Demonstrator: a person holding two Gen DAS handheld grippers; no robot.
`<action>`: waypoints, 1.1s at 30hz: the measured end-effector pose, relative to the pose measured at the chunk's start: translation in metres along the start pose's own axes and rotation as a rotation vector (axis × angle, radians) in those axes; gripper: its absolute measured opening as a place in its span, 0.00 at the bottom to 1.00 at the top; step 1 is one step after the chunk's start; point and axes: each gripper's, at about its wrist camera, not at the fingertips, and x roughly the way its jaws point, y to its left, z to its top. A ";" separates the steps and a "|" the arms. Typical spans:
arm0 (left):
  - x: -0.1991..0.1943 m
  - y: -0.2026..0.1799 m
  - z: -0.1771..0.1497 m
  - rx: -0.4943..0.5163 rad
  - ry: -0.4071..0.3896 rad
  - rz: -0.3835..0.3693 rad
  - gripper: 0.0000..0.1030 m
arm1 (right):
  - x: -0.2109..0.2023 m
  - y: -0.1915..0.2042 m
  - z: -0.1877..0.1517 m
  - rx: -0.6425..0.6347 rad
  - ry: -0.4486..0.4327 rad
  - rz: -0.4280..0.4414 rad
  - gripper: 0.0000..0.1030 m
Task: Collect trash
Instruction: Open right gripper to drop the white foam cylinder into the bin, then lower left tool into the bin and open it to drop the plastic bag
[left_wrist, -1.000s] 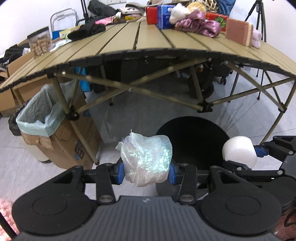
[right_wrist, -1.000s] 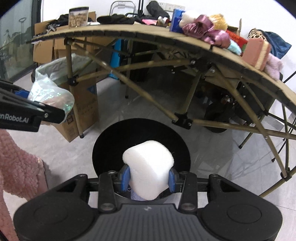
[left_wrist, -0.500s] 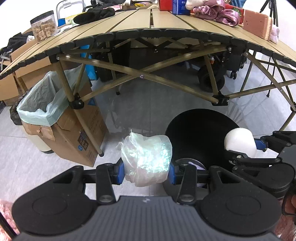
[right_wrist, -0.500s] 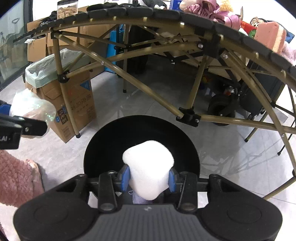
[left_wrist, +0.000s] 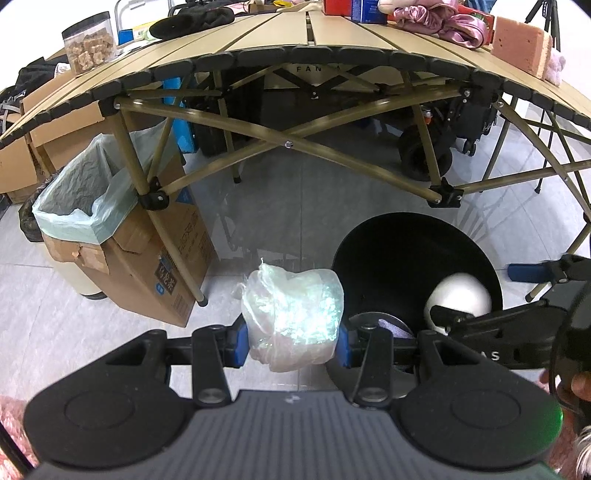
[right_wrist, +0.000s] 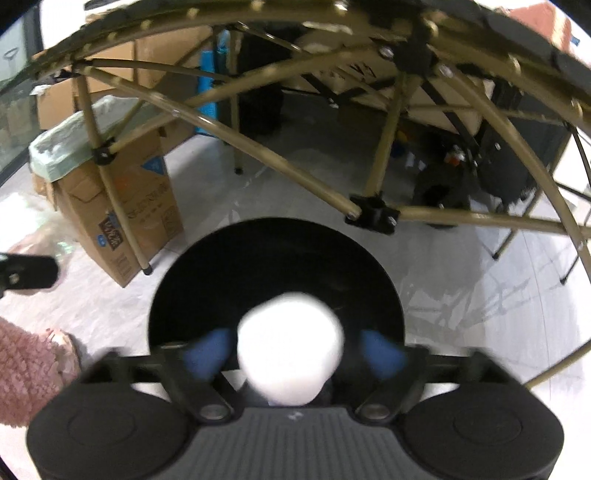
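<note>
Opening right tongs (right_wrist: 290, 356) free white foam (right_wrist: 290, 349) over black bin (right_wrist: 273, 258)

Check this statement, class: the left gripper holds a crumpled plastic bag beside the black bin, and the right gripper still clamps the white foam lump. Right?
Partly. The left gripper does hold the crumpled plastic bag beside the black bin. But the right wrist view shows the right gripper opening, pads clear of the white foam lump.

Readable text: little, mostly partial.
We make out "FAN" on the pale panel (left_wrist: 314, 72) under the folding table (left_wrist: 258, 40), the rest cut by struts. We read "AS" on the right gripper (left_wrist: 493, 356) body. The cardboard box (left_wrist: 173, 266) has printed labels, too small for us to read.
</note>
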 end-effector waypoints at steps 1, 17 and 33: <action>0.000 0.000 0.000 0.000 0.000 -0.001 0.43 | 0.000 -0.002 0.000 0.008 -0.002 -0.009 1.00; 0.008 -0.006 0.000 0.016 0.018 -0.001 0.43 | 0.000 -0.009 -0.005 0.017 0.019 -0.047 1.00; 0.026 -0.047 0.009 0.109 0.025 -0.035 0.43 | -0.014 -0.046 -0.005 0.095 0.018 -0.153 1.00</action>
